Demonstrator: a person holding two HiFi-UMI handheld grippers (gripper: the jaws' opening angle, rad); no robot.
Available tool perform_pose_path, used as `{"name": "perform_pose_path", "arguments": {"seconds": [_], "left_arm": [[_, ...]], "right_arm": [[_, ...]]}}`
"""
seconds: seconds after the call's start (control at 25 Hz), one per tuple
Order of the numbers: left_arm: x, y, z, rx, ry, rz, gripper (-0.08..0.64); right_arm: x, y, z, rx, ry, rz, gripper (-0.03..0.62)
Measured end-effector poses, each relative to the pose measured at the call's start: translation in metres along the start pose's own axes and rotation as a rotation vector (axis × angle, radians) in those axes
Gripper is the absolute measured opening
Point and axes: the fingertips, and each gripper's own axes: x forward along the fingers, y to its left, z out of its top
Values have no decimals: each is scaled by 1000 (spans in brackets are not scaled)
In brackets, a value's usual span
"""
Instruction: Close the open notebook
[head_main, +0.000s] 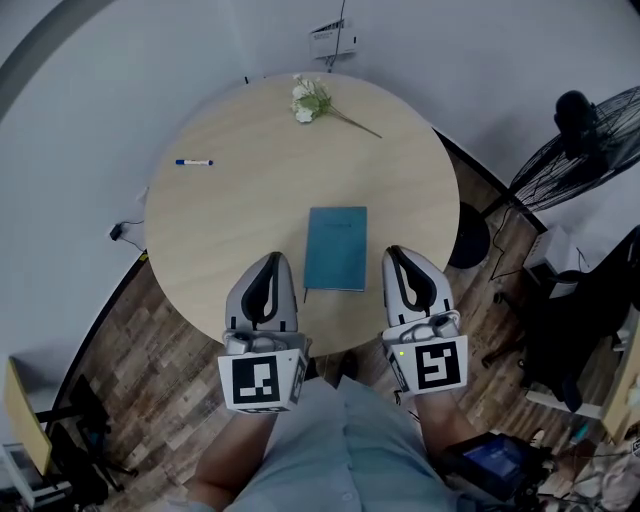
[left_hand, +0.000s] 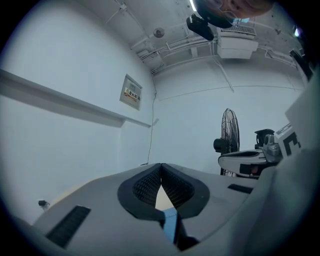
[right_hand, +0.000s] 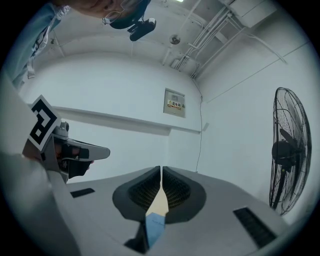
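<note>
A round table (head_main: 230, 210) with a pale wood-grain top fills the middle of the head view. A teal-blue notebook (head_main: 336, 248) lies closed and flat on it, slightly right of centre and toward the lower edge. A marker (head_main: 194, 162) with a blue cap lies at the top's upper left, well apart. A sprig of white flowers (head_main: 310, 100) lies near the upper rim, its stem pointing lower right.
</note>
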Motion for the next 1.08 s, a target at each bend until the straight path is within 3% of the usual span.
{"name": "perform_pose_path", "arguments": {"seconds": [1.08], "left_arm": [[2,-5,-2,11,8,3,20]], "right_arm": [[-3,-6,1,0,-16,-11,49]]}}
